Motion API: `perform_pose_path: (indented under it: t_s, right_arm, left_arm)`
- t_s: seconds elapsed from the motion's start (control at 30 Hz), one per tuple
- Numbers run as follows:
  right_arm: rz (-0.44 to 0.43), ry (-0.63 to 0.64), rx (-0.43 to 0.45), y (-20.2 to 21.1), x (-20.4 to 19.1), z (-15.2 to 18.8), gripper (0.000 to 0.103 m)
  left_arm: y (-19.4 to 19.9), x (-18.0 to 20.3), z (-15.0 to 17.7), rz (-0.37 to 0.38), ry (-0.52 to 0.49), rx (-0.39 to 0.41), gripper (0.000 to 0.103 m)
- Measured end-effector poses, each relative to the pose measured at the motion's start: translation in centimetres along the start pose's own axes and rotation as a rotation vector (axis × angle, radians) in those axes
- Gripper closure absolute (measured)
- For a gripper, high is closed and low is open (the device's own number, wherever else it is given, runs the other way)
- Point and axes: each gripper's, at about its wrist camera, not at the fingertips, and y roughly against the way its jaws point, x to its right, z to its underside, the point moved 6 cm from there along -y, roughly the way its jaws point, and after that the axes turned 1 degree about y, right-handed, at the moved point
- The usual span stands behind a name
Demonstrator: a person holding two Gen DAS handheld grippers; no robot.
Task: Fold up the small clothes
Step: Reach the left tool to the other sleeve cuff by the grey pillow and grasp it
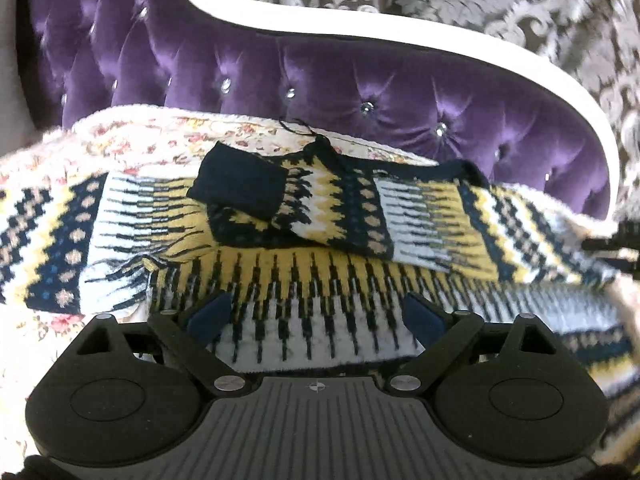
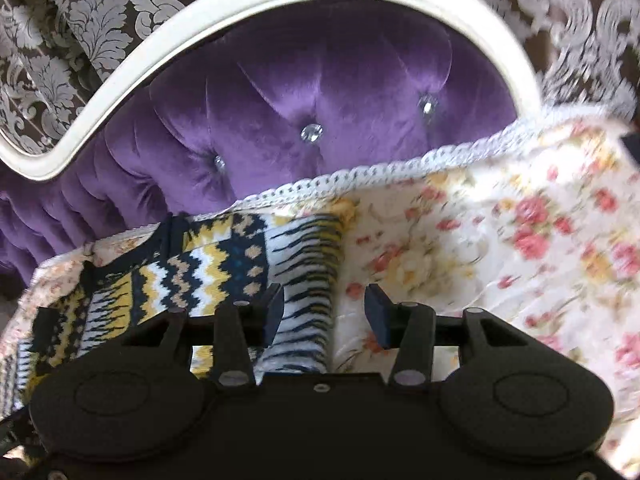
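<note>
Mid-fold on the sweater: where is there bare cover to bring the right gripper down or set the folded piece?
Free: the floral cover right of the sweater, bordered by its crochet edge and the purple headboard. A thinner strip lies behind the folded sleeve. Crowded: the sweater covers nearly everything ahead of the left gripper; the right gripper straddles its edge.

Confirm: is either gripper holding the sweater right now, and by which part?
Neither. The left gripper is open over the sweater near its hem. The right gripper is open too, astride a side edge of it, not clamped.
</note>
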Motion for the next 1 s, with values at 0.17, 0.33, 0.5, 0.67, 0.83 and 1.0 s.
perform_pose_path:
  t_s: [0.17, 0.33, 0.5, 0.67, 0.83, 1.0]
  right_arm:
    - [0.05, 0.141, -0.018, -1.6, -2.2, 1.3, 0.084]
    - [0.159, 0.252, 0.081, 0.4, -4.2, 1.3, 0.048]
    - [0.053, 0.338, 0.188, 3.3, -9.2, 2.9, 0.006]
    - [-0.085, 0.402, 0.084, 2.6, -13.8, 7.8, 0.001]
    - [-0.095, 0.465, 0.002, 0.9, -15.3, 12.0, 0.0]
    - [-0.061, 0.516, 0.014, 0.8, -15.8, 12.6, 0.0]
  left_arm:
    - [0.4, 0.7, 0.2, -0.032, -0.051, -0.018, 0.01]
    - [2.3, -1.2, 0.6, 0.041, 0.038, -0.019, 0.01]
    - [5.2, -4.7, 0.5, -0.06, 0.053, 0.032, 0.01]
    - [7.9, -10.3, -0.6, -0.171, 0.083, 0.095, 0.009]
    - [8.8, -18.6, -1.3, -0.271, 0.242, 0.101, 0.009]
    - [9.1, -27.4, -0.5, -0.351, 0.485, 0.101, 0.009]
